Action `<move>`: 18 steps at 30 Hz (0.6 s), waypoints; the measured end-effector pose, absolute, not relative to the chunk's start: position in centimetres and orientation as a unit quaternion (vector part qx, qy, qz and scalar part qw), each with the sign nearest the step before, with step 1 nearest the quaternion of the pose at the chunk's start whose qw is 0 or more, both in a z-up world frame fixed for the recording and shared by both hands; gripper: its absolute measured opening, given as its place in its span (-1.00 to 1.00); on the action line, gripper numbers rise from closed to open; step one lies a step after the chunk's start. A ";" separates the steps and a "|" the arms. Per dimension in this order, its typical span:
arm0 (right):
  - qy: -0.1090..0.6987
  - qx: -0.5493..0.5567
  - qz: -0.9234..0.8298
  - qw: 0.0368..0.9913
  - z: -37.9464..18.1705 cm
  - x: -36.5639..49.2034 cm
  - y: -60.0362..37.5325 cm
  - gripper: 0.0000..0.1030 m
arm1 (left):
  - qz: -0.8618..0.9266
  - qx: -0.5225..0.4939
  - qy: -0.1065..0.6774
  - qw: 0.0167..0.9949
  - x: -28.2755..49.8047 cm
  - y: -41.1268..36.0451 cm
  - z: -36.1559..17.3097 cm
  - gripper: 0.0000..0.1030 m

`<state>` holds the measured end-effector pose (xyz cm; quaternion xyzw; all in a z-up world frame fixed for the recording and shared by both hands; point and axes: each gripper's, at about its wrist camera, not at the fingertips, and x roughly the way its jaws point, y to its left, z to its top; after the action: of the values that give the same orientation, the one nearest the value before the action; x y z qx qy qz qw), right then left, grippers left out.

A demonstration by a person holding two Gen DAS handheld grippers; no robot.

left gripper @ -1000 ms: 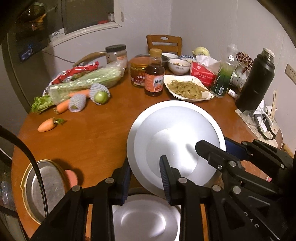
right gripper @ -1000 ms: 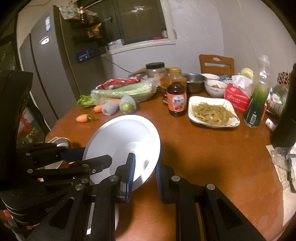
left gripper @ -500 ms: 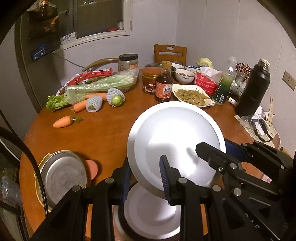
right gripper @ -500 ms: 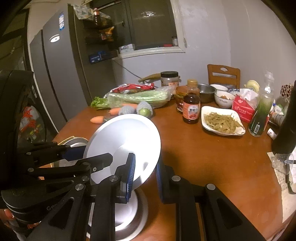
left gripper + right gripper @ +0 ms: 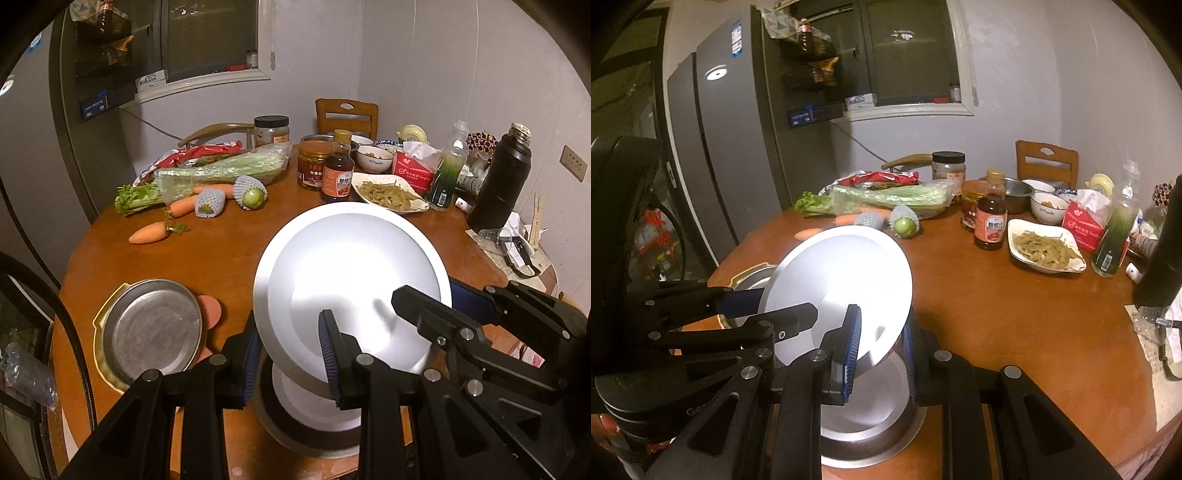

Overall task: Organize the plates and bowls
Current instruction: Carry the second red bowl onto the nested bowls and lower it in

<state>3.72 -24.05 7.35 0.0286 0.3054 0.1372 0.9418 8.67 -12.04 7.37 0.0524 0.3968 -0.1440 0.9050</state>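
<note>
Left wrist view: both tongs, left gripper (image 5: 290, 358) & right gripper (image 5: 879, 350), are clamping the plate (image 5: 351, 284) rim; I'm keeping it level, clearing the stack (image 5: 871, 424).

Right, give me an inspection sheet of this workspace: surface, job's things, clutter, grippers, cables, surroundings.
Surface: round wooden table, crowded at the far side.
Job's things: white plate held tilted above a white dish sitting in a steel bowl; steel pan on a yellow tray to the left.
Clutter: carrot, celery, sauce bottle, dish of food, black flask.
Grippers: left hand-held gripper and right hand-held gripper each shut on the plate's rim.
Cables: dark cable at the left edge.
Surroundings: fridge, wooden chair.
</note>
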 end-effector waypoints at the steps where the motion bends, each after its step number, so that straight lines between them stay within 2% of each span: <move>1: 0.305 0.028 0.138 0.942 7.4 3.6 -23.9 -0.55 | -0.143 0.052 0.396 0.906 8.4 -11.9 7.4 -0.41; 18: 0.309 0.026 0.148 0.939 6.3 0.8 -23.2 -0.54 | -0.137 0.057 0.407 0.901 6.0 -11.5 6.0 -0.41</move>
<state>0.77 -23.20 6.31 0.0256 0.3091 0.1478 0.9391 6.00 -11.50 5.99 0.0572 0.4075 -0.1371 0.9011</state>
